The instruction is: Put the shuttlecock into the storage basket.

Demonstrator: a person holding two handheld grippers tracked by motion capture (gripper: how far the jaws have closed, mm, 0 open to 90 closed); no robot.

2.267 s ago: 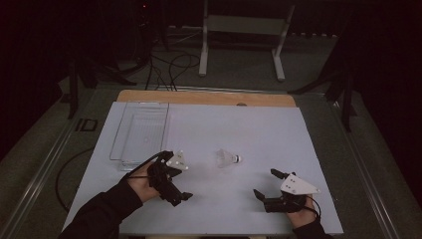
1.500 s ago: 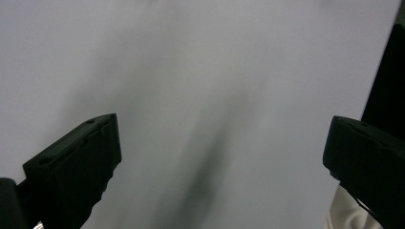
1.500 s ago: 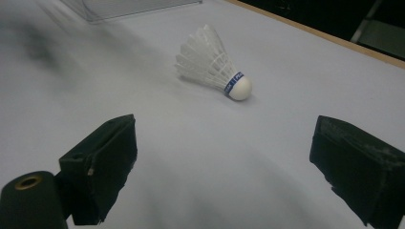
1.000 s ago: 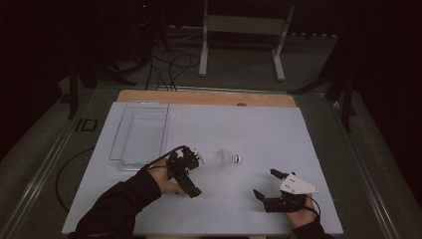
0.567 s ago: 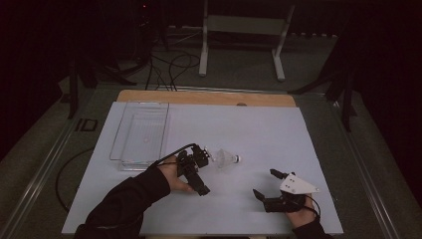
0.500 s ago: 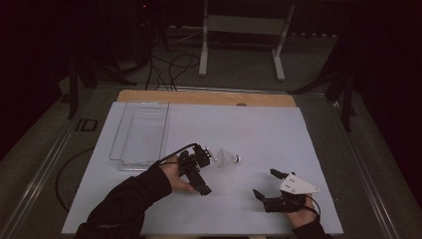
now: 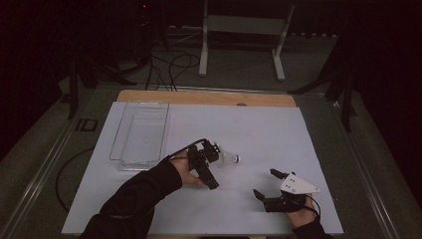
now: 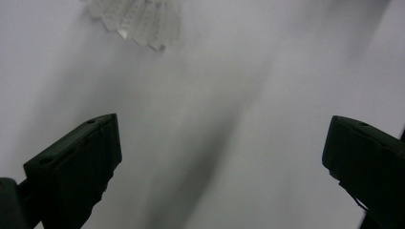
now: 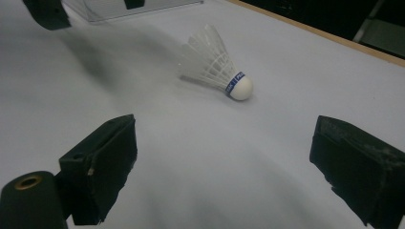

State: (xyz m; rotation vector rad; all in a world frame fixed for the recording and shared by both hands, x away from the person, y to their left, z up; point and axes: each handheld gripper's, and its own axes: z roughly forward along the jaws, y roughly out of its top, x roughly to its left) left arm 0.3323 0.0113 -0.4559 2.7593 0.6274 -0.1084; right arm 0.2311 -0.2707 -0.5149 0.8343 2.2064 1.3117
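Observation:
A white feathered shuttlecock (image 7: pixel 228 159) lies on its side mid-table, cork with a blue band pointing right. My left gripper (image 7: pixel 208 158) hovers just left of its feather end, open and holding nothing. In the left gripper view the feathers (image 8: pixel 138 16) sit at the top edge, beyond the wide-apart jaws of that gripper (image 8: pixel 224 143). My right gripper (image 7: pixel 265 183) rests open near the front right, apart from the shuttlecock. In the right gripper view, past that gripper (image 9: pixel 224 143), are the whole shuttlecock (image 9: pixel 215 62) and one of the left gripper's fingertips (image 9: pixel 45 12).
A clear plastic tray (image 7: pixel 119 144) stands at the table's left, just behind the left hand. A wooden strip (image 7: pixel 206 97) runs along the far edge of the white sheet. A metal stand (image 7: pixel 244 30) and cables sit on the floor beyond.
My left gripper has moved right, from beside the tray's front corner to the shuttlecock's feather end. The right gripper and the shuttlecock have stayed put.

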